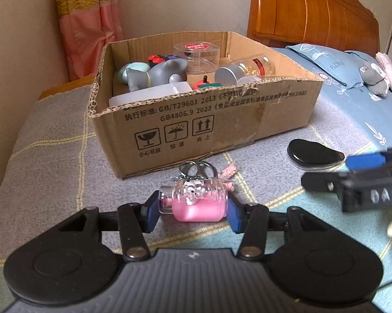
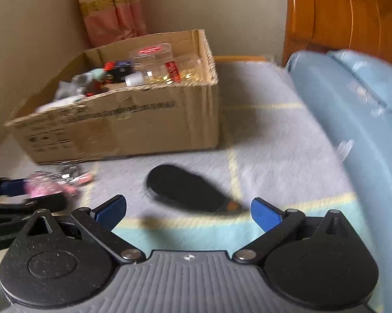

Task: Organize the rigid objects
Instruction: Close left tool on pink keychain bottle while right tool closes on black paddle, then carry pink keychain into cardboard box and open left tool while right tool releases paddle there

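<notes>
Bedroom; work surface is a grey checked bedspread (image 1: pixel 52 135) with a cardboard box (image 1: pixel 206 120) already part-filled. Left gripper (image 1: pixel 193 212) has its pads closed against both ends of a pink bottle keychain (image 1: pixel 196 203), which rests on the spread just before the box. Step in hand: pickup; next, lift over the near wall. Right gripper (image 2: pixel 188 214) stands wide open, empty, a black oval case (image 2: pixel 188 187) lying just ahead between its fingers.

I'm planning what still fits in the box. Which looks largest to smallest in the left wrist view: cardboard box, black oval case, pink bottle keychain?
1. cardboard box, clearly largest.
2 and 3. black oval case and pink bottle keychain look alike; the keychain is nearer the camera, so unsure.
</notes>
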`<state>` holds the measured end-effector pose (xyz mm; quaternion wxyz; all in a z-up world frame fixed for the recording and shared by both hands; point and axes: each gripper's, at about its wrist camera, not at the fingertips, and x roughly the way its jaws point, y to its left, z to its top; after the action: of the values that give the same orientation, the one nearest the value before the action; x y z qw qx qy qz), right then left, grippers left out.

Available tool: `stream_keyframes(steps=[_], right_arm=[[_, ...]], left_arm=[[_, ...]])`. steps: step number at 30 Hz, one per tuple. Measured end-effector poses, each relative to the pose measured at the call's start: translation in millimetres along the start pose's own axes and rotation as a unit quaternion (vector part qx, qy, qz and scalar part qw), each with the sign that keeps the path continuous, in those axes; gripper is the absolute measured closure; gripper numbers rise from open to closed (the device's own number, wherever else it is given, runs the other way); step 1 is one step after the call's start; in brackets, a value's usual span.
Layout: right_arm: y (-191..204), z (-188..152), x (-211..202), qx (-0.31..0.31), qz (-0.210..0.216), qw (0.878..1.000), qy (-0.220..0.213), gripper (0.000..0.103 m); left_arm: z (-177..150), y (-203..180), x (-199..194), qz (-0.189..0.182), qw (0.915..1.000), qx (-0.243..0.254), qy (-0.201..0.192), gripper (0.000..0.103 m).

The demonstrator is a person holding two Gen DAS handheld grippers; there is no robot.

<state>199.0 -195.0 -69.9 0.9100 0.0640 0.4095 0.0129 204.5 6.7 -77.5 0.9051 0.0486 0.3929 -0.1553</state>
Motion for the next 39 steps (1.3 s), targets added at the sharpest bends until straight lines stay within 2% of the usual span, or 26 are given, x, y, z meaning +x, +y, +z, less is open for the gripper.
stream_keyframes(steps=[4,10,17,21,25,32,36,39], right_arm=[[7,-8,-1,0.007,0.022,1.0,-0.011,0.0],[13,-2,9,-0.012,0.012,0.999,-0.027,0.0],[13,2,26,-0.054,-0.043,0.997,-0.04,0.0],[12,7,30,-0.058,-0.041,0.997,-0.038,0.0],[14,7,27,-0.065,-0.038,0.996,-0.043,0.01],[12,7,20,-0.071,-0.025,0.997,-0.027,0.01],[13,7,4,-0.104,-0.025,0.994,-0.032,0.01],[11,10,-11,-0.12,0.0,0.992,-0.031,0.01]], left_arm=[[0,0,0,-0.001,1.0,0.004,0.001,0.053],[0,5,0,-0.005,1.0,0.0,-0.001,0.053],[2,9,2,-0.01,0.9999,-0.005,-0.005,0.053],[3,10,3,-0.011,0.9999,-0.005,-0.004,0.053],[4,9,3,-0.009,1.0,0.005,0.0,0.053],[6,5,-2,-0.014,0.9993,0.032,0.016,0.053],[9,2,-14,-0.022,0.9985,0.047,0.021,0.053],[15,0,-25,-0.03,0.9976,0.057,0.027,0.054]])
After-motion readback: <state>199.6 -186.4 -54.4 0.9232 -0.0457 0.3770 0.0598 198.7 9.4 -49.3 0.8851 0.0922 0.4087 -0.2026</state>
